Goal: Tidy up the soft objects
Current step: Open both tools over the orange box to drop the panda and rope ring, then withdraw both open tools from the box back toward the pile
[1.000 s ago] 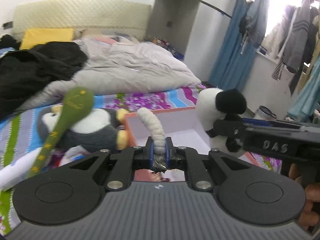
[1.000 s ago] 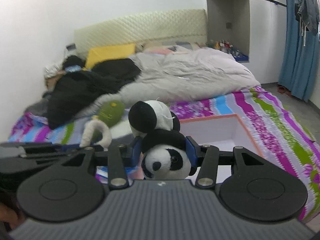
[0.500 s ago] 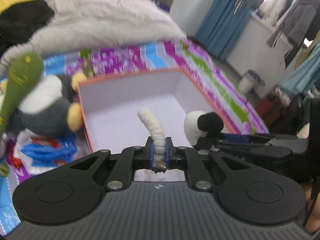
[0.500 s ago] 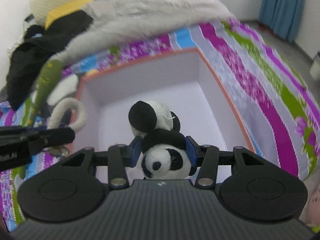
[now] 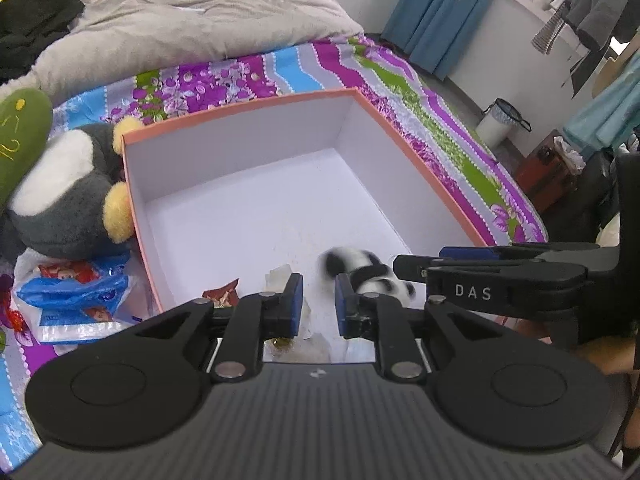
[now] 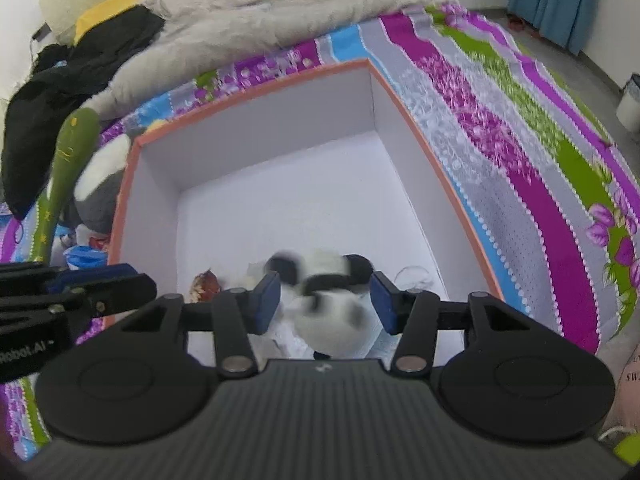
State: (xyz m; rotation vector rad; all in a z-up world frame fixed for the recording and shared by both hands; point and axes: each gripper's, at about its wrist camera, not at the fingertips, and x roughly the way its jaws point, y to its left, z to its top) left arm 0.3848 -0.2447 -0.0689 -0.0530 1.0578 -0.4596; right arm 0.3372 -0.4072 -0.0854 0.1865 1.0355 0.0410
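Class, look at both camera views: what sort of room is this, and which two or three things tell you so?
Most likely a bedroom in a home. A bed with a striped floral sheet and a rumpled grey duvet fills the view, clothes hang by the window, and a penguin plush toy lies on the bed.

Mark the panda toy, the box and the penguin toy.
panda toy (image 6: 332, 312), right wrist view, blurred white body.
box (image 5: 240, 112), left wrist view, orange far rim.
penguin toy (image 5: 60, 216), left wrist view, grey body.
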